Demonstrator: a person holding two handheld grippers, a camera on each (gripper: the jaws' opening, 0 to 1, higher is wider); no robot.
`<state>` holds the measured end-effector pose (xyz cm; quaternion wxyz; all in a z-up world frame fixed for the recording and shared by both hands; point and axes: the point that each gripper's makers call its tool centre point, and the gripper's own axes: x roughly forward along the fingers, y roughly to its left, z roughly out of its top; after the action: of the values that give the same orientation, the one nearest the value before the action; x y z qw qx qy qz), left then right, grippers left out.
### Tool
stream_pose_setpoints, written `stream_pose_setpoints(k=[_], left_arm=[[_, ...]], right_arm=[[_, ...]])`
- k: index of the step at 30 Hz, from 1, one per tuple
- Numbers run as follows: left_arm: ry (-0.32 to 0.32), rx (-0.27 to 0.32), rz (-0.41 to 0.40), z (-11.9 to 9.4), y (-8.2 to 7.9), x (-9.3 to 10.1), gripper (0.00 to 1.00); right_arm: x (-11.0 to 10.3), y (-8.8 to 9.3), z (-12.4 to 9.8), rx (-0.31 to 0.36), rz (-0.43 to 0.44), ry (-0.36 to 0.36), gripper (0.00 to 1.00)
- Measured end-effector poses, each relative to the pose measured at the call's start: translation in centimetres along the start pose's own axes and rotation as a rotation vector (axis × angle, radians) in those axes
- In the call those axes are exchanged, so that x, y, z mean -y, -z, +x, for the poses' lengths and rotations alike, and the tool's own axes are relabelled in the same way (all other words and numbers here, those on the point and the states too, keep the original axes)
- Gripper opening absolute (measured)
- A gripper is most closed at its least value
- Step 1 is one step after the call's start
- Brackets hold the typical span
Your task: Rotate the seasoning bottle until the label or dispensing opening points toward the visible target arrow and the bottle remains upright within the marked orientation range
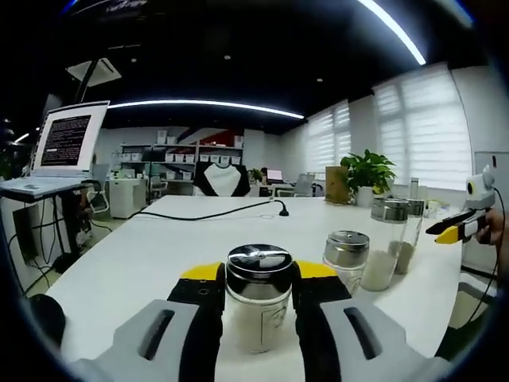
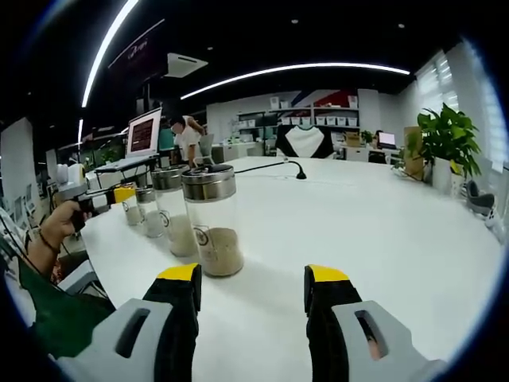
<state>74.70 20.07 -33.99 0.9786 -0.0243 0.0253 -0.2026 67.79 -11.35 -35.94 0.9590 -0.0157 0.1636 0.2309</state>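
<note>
1 bottle [image 1: 258, 306] in left claw [image 1: 257, 302]

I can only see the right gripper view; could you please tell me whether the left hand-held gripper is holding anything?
Observer: Yes. In the left gripper view, the left hand-held gripper is shut on a short, steel-lidded seasoning bottle.
Operator: Thank you. Is it tilted?
Observer: No, it is upright, and it seems to rest on the white table.
Operator: Which way does its label face?
Observer: A small printed mark on the glass faces that gripper's camera; it is too small to read.
</note>
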Motion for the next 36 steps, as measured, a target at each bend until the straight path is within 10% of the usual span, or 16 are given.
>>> stream_pose_setpoints(k=[36], left_arm=[[0.290, 0.016, 0.011, 0.41, 0.07, 0.18, 0.34]], right_arm=[[-0.04, 0.37, -0.01, -0.013, -0.003, 0.004, 0.52]])
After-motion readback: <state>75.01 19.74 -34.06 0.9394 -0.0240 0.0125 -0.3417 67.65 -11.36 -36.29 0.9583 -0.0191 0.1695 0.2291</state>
